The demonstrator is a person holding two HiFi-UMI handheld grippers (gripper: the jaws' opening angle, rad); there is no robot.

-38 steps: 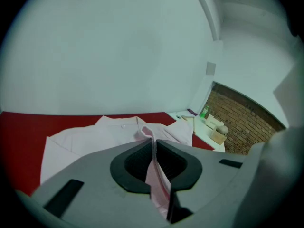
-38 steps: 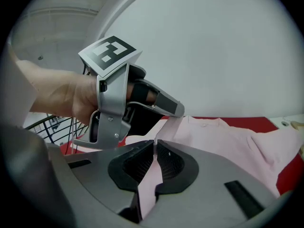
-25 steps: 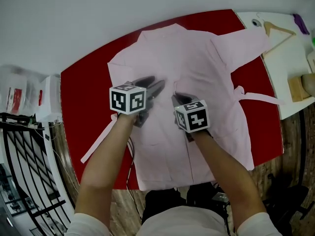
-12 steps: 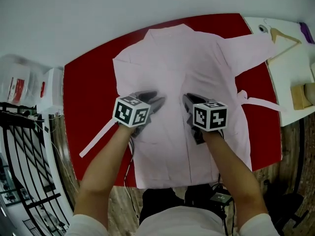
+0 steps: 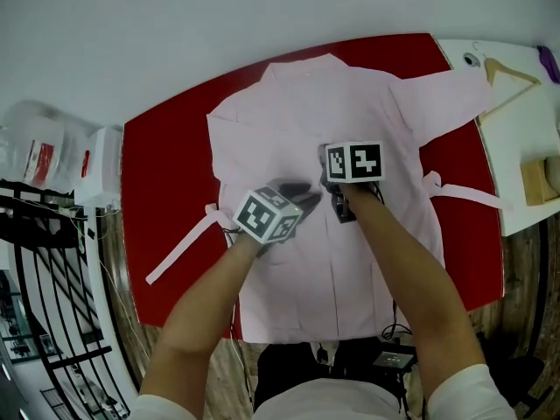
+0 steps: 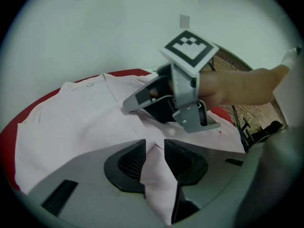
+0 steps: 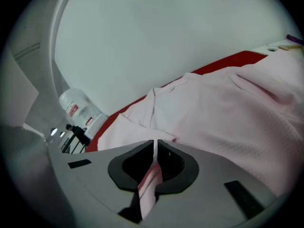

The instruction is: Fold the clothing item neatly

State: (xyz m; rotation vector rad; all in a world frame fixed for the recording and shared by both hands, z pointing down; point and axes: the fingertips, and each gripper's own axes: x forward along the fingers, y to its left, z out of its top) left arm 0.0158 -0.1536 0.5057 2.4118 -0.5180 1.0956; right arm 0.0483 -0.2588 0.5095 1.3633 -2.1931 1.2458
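Red desk (image 5: 166, 191) fills the middle of the head view, with a pale wall beyond its far edge and wood flooring at its near edge. A pink garment (image 5: 297, 129) lies spread flat across it, collar toward the far edge and hem reaching the near edge. One sleeve stretches past the far right corner onto a white surface (image 5: 516, 129), where a wooden hanger (image 5: 507, 73) lies. One tie strap (image 5: 179, 248) trails over the red top toward the left edge. Another tie strap (image 5: 468, 191) lies toward the right edge.

Both claws are down on the cloth near the middle of the garment, just beside each other. The left claw (image 6: 154, 148) has its jaws about half apart, and they have just been closing. A raised ridge of pink fabric stands in the gap between the pads, but it is not yet pinched thin. The right claw (image 7: 155, 144) has its jaws drawn almost together, with a thin fold of the pink fabric clamped between them. The left gripper view shows the right claw's tips resting on the cloth just ahead.

Off the desk's left edge are a clear plastic container (image 5: 35, 156) and a black metal railing (image 5: 44, 296).
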